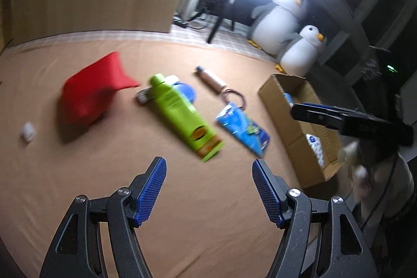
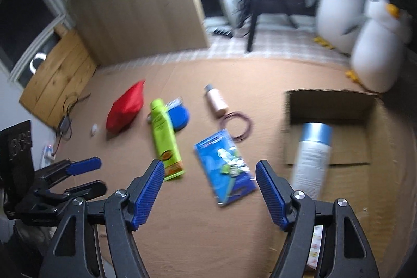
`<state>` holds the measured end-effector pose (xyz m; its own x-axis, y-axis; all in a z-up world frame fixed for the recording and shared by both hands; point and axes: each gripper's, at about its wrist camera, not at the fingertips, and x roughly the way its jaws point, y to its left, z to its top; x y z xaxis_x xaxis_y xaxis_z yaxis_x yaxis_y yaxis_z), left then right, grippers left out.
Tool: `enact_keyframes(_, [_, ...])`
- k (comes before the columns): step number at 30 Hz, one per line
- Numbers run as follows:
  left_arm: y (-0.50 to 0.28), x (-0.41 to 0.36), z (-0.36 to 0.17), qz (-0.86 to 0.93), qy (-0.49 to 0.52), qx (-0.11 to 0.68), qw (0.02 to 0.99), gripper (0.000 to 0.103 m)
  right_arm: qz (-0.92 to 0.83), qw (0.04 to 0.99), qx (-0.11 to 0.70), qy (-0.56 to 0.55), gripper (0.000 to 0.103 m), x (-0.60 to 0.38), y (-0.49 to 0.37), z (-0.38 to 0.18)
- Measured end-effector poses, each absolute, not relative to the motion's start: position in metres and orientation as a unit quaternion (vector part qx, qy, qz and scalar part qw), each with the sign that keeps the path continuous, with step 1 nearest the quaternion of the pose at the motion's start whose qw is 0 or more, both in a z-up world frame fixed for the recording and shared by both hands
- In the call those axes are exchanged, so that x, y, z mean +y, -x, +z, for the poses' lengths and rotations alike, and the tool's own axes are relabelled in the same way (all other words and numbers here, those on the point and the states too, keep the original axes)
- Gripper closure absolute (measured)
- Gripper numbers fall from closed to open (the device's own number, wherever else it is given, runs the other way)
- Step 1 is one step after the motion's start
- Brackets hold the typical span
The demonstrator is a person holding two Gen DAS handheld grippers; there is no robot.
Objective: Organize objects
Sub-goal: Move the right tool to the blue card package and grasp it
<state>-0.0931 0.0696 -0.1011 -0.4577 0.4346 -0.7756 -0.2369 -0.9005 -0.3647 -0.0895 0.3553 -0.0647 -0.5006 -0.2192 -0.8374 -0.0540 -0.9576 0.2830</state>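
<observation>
While both tongs (image 1: 209,189) (image 2: 209,190) gape wide and empty, a lime-green tube (image 1: 182,116) lies flat, orange-labelled.

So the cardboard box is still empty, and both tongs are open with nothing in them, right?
Not quite: the cardboard box already holds a white spray can with a blue cap, as the right wrist view shows. Both the left tongs and the right tongs are open, holding nothing.
</observation>
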Motion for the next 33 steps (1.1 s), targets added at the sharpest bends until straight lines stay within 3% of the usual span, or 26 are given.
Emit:
enact_keyframes(6, [0.071,0.029,-0.102,0.851,0.479,-0.121,0.181,0.031,-0.813,0.065,-0.118,-0.566,0.034,0.331,0.131,-0.104])
enact_keyframes(13, [0.059,-0.004,-0.107,0.851,0.478,-0.142,0.166,0.031,-0.783,0.019,-0.069,-0.618,0.034,0.325,0.162,-0.138])
enact_keyframes(21, [0.058,-0.019,-0.111,0.849,0.477,-0.156,0.164,0.031,-0.753,-0.021,-0.093,-0.651,0.034,0.339,0.179,-0.162])
enact_keyframes(29, [0.063,-0.023,-0.115,0.844,0.48,-0.165,0.174,0.031,-0.735,-0.001,-0.132,-0.665,0.034,0.334,0.167,-0.166])
enact_keyframes(33, [0.065,-0.022,-0.118,0.84,0.484,-0.167,0.178,0.031,-0.742,0.0,-0.108,-0.662,0.034,0.321,0.154,-0.165])
